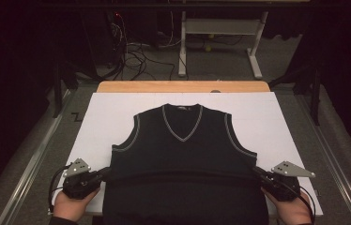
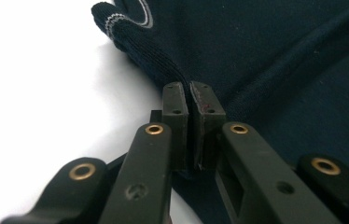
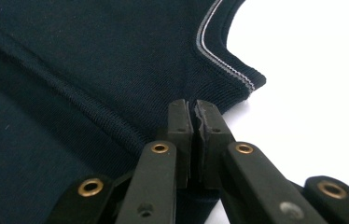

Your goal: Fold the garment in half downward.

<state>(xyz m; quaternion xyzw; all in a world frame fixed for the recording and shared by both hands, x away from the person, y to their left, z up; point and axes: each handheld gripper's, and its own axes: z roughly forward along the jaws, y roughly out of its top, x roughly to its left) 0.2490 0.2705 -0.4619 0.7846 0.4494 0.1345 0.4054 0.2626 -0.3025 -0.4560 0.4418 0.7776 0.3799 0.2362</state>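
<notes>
White table (image 1: 108, 117): vest (image 1: 183, 154) edges pinched in both hand-held grippers.

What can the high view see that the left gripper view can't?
The high view takes in the whole dark sleeveless sweater with its V-neck, the white table, both hands, the right claw and the floor cables beyond. The left gripper view adds close detail: the left claw with its pads pressed together on the sweater's side edge, and the knit's ribbing by the grey-trimmed armhole. Both show the sweater, the white table and the left claw gripping the sweater's edge.
</notes>
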